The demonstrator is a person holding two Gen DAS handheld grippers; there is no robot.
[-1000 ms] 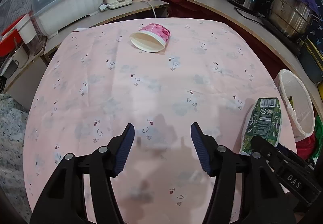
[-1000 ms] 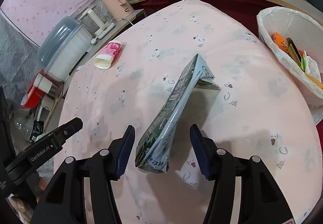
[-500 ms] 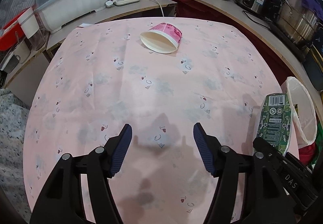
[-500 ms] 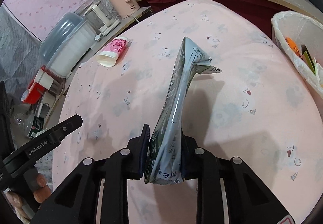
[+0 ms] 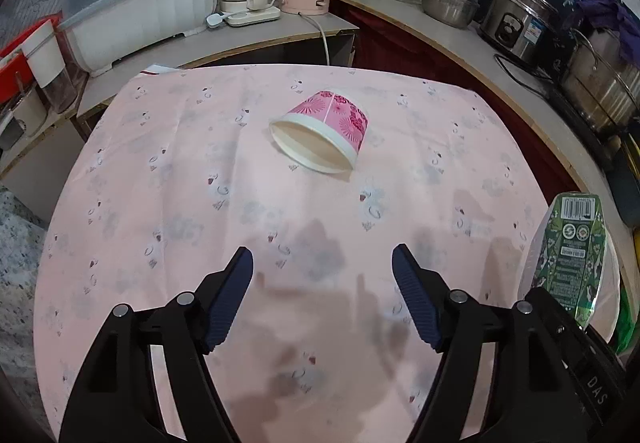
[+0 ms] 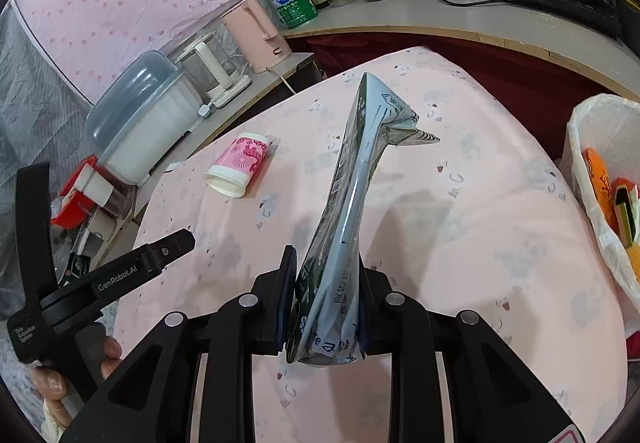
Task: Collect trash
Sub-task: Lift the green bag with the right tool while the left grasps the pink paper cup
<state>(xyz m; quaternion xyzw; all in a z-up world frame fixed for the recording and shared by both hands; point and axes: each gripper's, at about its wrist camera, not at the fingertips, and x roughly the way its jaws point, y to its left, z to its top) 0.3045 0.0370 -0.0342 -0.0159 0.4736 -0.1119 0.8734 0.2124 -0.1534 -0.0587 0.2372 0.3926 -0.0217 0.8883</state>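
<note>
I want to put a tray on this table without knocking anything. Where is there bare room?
The pink tablecloth is bare on the near side of the tipped paper cup, beneath the left gripper, whose jaws are opening with nothing between them. The counter behind is crowded with kettles, pots and jars. The bin bag borders the right edge.

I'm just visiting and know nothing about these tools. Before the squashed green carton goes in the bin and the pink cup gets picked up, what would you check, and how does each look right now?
1. Right gripper jaws clamp the flattened green drink carton: ok.
2. Carton lifted off the pink tablecloth: ok.
3. White-lined trash bin open, with room: ok, some trash inside.
4. Carton over the bin: not ok, it is above the cloth.
5. Left gripper jaws opening, nothing between them: ok.
6. Pink paper cup within the left jaws: not ok, it lies on its side farther ahead.
</note>
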